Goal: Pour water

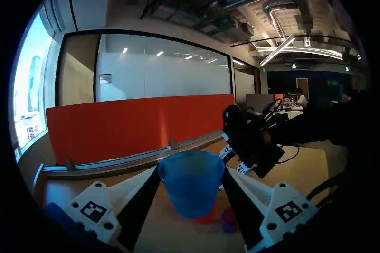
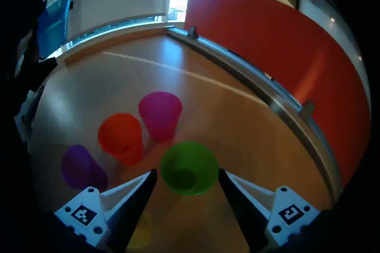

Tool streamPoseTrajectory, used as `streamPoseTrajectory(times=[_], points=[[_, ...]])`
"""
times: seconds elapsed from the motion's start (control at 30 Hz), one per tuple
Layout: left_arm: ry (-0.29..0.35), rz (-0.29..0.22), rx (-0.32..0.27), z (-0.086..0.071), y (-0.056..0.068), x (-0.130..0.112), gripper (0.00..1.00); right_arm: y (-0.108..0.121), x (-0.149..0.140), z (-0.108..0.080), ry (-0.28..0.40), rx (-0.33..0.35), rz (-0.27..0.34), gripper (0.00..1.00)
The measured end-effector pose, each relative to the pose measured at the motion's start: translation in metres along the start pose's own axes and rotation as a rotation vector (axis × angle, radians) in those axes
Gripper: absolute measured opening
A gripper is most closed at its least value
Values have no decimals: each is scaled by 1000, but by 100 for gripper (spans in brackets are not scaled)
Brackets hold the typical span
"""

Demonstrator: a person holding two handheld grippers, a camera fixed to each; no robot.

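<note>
Wooden table: left gripper clamps blue cup; right gripper flanks green cup, grip unclear.

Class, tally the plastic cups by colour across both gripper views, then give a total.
Blue cup: 1
Green cup: 1
Red-orange cup: 1
Magenta cup: 1
Purple cup: 1
Total: 5 cups, plus a yellowish shape too hidden to call.

**Grippers: two units, hand-held**

Left gripper: fingers are reaching in from 7 and 5 o'clock, pressing on both sides of the blue cup and holding it upright. Right gripper: it is pitching downward, fingers flanking the rim of the green cup; contact cannot be determined. Its dark body is also showing toward 3 o'clock in the left gripper view.
</note>
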State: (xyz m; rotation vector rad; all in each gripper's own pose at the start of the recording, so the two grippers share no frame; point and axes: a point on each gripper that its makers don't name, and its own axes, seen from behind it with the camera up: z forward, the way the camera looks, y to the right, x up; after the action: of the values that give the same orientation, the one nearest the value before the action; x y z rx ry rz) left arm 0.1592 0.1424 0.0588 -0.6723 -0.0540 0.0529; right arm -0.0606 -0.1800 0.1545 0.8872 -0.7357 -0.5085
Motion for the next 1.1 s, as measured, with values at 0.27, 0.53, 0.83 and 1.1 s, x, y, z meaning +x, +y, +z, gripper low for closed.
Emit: streamPoseTrajectory(times=[0.27, 0.53, 0.83, 1.1], points=[[-5, 2, -1, 2, -1, -4, 87, 2, 1, 10, -12, 7, -1, 100], [-8, 2, 1, 2, -1, -6, 87, 2, 1, 19, -16, 8, -3, 100], [-9, 2, 3, 1, -2, -7, 87, 3, -2, 23, -18, 6, 3, 98], [-8, 0, 2, 0, -2, -7, 87, 2, -3, 25, -10, 6, 15, 95]])
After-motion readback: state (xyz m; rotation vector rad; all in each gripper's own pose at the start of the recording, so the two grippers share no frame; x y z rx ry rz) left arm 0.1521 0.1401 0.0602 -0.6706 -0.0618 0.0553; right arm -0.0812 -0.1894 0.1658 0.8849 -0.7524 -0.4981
